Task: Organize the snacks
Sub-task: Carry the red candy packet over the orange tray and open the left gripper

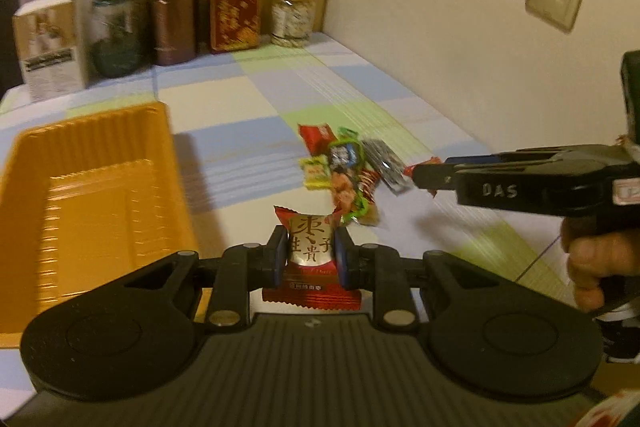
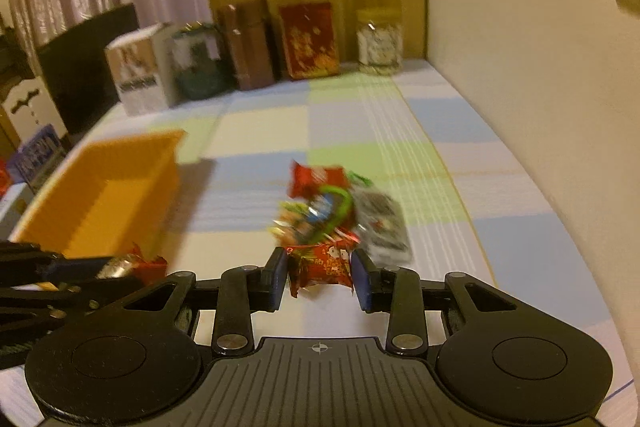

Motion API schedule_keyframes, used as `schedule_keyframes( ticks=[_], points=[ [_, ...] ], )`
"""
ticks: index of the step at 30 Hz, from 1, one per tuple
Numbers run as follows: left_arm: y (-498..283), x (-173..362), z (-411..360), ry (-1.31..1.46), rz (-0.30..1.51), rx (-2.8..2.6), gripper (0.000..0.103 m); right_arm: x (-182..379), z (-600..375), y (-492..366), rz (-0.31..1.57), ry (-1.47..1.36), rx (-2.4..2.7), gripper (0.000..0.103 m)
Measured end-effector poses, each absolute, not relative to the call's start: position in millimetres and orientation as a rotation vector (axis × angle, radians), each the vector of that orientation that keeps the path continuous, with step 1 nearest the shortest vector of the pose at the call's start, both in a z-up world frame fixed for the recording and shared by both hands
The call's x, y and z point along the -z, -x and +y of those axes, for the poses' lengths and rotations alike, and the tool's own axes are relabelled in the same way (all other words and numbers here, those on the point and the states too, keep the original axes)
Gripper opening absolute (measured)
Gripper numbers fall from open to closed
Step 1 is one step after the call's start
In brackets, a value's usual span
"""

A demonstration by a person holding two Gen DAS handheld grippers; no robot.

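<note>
My left gripper (image 1: 311,254) is shut on a red and silver candy (image 1: 310,250) with Chinese characters, held above the checked tablecloth just right of the orange tray (image 1: 92,211). My right gripper (image 2: 321,269) is shut on a red wrapped candy (image 2: 322,267), near the front of the snack pile (image 2: 336,211). In the left wrist view the right gripper (image 1: 424,175) comes in from the right with a red wrapper at its tips, beside the pile (image 1: 348,171). The left gripper (image 2: 132,267) shows at the left of the right wrist view, holding its candy next to the tray (image 2: 108,195).
Boxes, tins and a jar (image 1: 292,17) stand in a row along the back edge of the table. A wall (image 1: 460,39) with sockets runs along the right side. A dark chair back (image 2: 88,67) stands at the far left.
</note>
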State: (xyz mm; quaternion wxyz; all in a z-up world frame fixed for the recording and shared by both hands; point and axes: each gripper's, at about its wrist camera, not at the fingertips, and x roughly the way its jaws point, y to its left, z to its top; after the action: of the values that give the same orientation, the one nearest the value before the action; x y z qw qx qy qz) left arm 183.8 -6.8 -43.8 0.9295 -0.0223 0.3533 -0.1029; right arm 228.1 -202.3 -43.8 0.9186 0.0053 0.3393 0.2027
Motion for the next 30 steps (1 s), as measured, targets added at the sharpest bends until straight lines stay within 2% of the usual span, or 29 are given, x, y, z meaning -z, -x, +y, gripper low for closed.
schedule_keyframes(
  ticks=[11, 30],
  points=[
    [-150.0, 0.4, 66.4, 0.108, 0.712, 0.027, 0.022, -6.8, -126.6, -197.2, 0.660, -0.010, -0.565, 0.035],
    [-157.1, 8.5, 152.1, 0.162, 0.757, -0.111, 0.022, 7.1, -31.6, -206.3, 0.738, 0.002, -0.680, 0.035]
  ],
)
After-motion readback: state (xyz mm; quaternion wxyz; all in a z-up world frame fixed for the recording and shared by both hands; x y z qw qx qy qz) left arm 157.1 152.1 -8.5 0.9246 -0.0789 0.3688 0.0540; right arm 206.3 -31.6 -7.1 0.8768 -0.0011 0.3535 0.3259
